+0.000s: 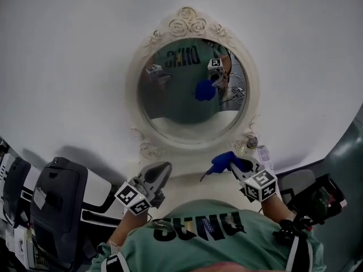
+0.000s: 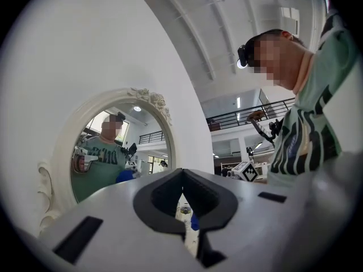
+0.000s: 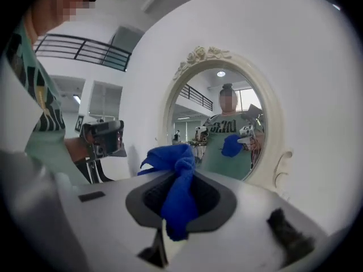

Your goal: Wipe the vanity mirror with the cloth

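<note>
An oval vanity mirror [image 1: 170, 103] in a cream, carved frame stands against the white wall on a white top. A blue cloth [image 1: 222, 161] is bunched in my right gripper [image 1: 228, 164], which is shut on it just below the mirror's lower right rim and apart from the glass. In the right gripper view the cloth [image 3: 178, 188] hangs out between the jaws, with the mirror [image 3: 227, 123] ahead. My left gripper [image 1: 160, 173] sits below the mirror's lower left, jaws together and holding nothing [image 2: 182, 208]. The mirror [image 2: 122, 152] lies to its left.
Small bottles [image 1: 251, 144] stand by the frame's lower right foot. A black case [image 1: 57, 200] rests to the left of the white top [image 1: 184, 181]. Dark equipment [image 1: 317, 197] is at the right. The glass reflects the person and both grippers.
</note>
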